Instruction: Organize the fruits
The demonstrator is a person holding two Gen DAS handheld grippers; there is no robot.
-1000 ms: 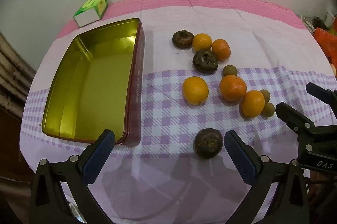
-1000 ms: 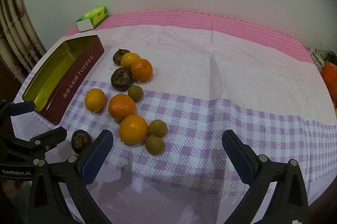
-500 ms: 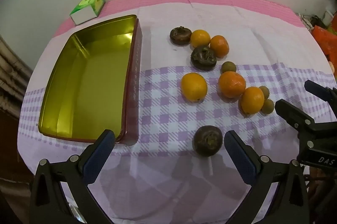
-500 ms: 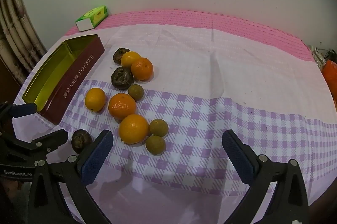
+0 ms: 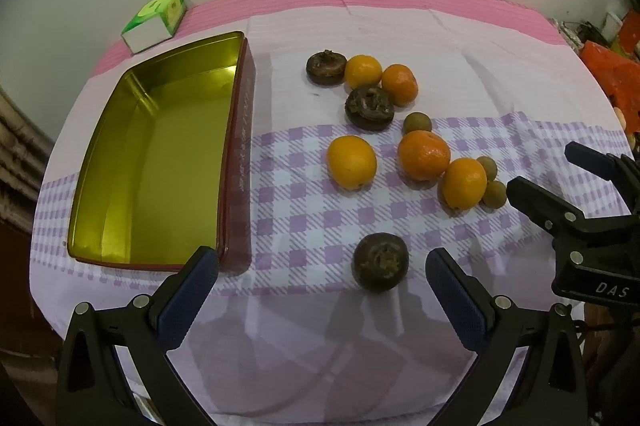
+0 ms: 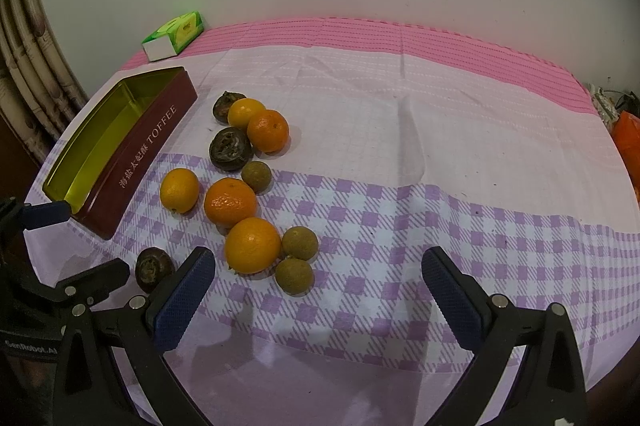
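The fruits lie loose on the cloth, none in the tin yet: a lone dark brown fruit sits nearest, just ahead of the left gripper and between its tips, though not touched by them; farther off are five oranges, one of them set a little apart from the rest, two more dark fruits and three small greenish-brown ones. The sorting looks barely begun, with the first pick in hand. The left gripper's fingers stand wide apart and hold nothing; the likely next move is to ease forward and down around the lone dark fruit, close on it gently, as it looks soft and wrinkled, then carry it left into the open gold-lined tin, whose near corner is just beside the left tip. The right gripper is also spread wide and empty, with an orange and the small fruits just ahead of its left finger. Everything rests on a table under a pink and purple-checked cloth, against a plain pale wall, with a green tissue box at the far edge, curtains at the left and some orange clutter at the far right.
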